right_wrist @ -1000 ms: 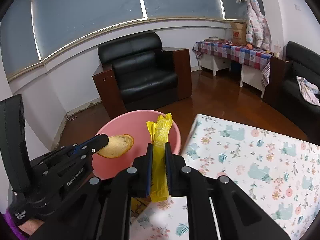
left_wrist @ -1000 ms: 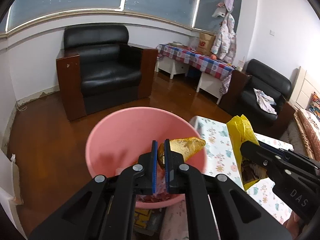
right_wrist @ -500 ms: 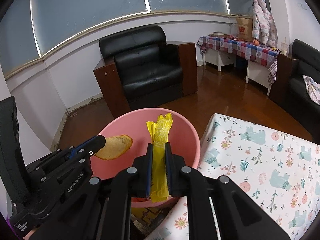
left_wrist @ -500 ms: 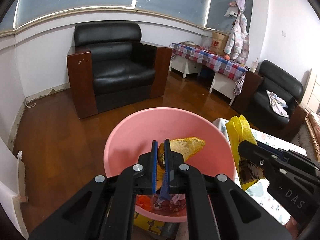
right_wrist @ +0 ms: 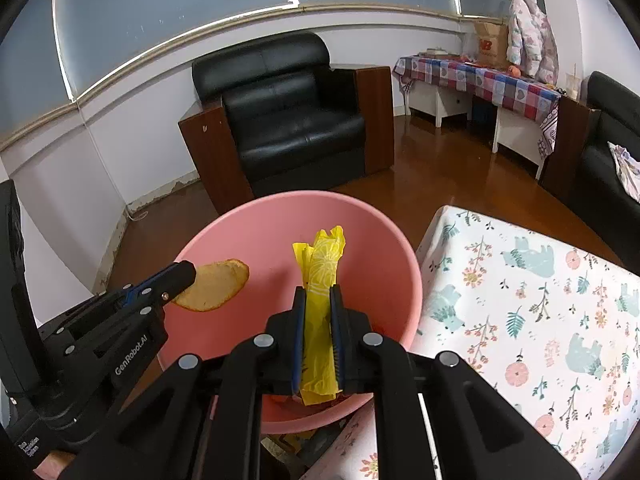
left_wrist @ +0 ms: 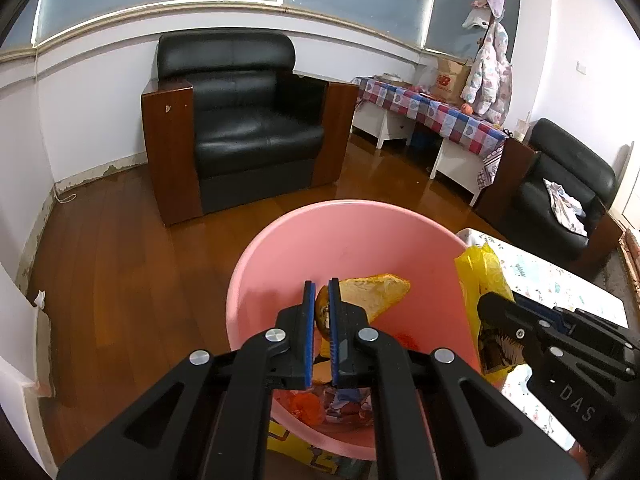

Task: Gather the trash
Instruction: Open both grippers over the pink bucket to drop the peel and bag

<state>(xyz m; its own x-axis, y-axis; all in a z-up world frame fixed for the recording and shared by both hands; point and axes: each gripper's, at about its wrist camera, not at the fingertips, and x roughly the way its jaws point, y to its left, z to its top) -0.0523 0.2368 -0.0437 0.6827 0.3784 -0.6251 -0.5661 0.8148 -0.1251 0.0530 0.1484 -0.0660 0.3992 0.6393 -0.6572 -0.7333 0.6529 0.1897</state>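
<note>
Basin: a pink plastic basin stands on the wooden floor, touching the near edge of the counter, which carries a floral cloth with bears.
Left gripper: the left gripper hangs over the basin's opening; its jaws are pinched on a flat golden-brown piece of bread, which juts out to the right of the blue pads above the basin's inside.
Right gripper: the right gripper is also over the basin, on the side nearer the counter; its jaws are squeezed on a crumpled yellow wrapper that sticks up past the fingertips and hangs down below them.
Basin contents: red and printed scraps lie on the bottom, partly hidden by the left gripper, so what they are is hard to tell.
Behind the basin: a black leather armchair with wooden sides stands well apart from the basin, against the white wall.
</note>
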